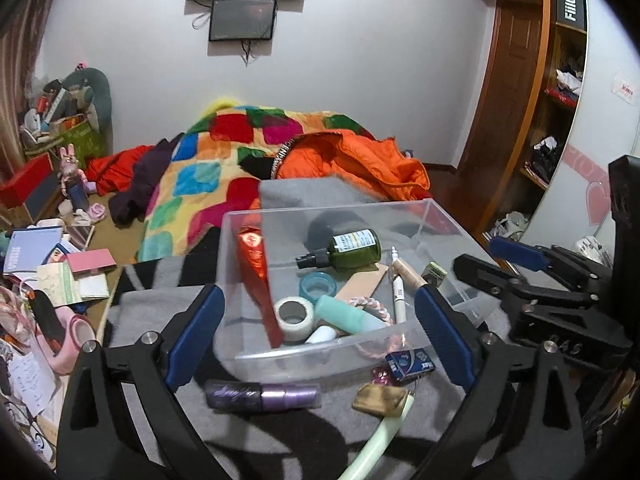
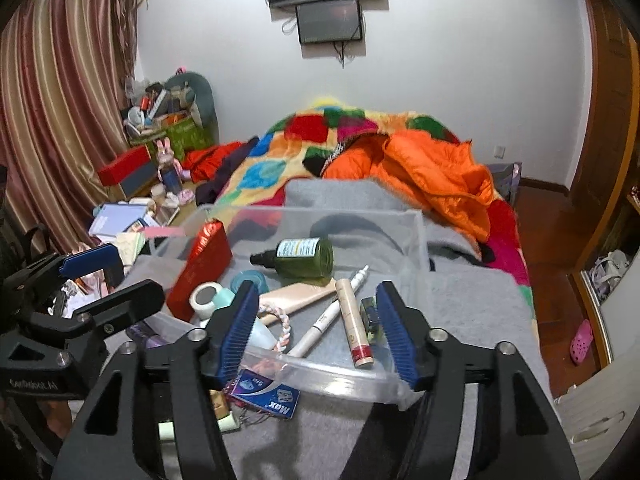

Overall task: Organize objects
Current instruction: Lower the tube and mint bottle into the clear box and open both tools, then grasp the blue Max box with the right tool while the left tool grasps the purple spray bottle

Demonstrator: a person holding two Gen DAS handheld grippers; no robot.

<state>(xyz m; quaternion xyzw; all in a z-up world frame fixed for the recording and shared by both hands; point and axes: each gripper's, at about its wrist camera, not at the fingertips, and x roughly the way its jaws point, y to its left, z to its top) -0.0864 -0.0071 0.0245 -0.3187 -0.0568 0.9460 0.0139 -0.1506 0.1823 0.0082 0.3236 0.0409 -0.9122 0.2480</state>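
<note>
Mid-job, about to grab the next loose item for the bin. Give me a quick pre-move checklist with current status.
1. left gripper open, holding nothing: ok.
2. right gripper open, holding nothing: ok.
3. clear bin has free floor at its far end: ok.
4. purple tube loose on the grey blanket, unobstructed: ok.
5. blue packet outside the bin, next to its near wall: ok.
6. Grippers clear of each other: cannot tell.

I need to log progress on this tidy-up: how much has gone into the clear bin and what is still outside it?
Done: the clear bin already holds the green spray bottle, tape rolls, pens and a red packet. In hand: nothing; the left gripper and right gripper are both open and empty. Left: the purple tube, blue packet and tan tag still lie on the grey blanket in front.
</note>
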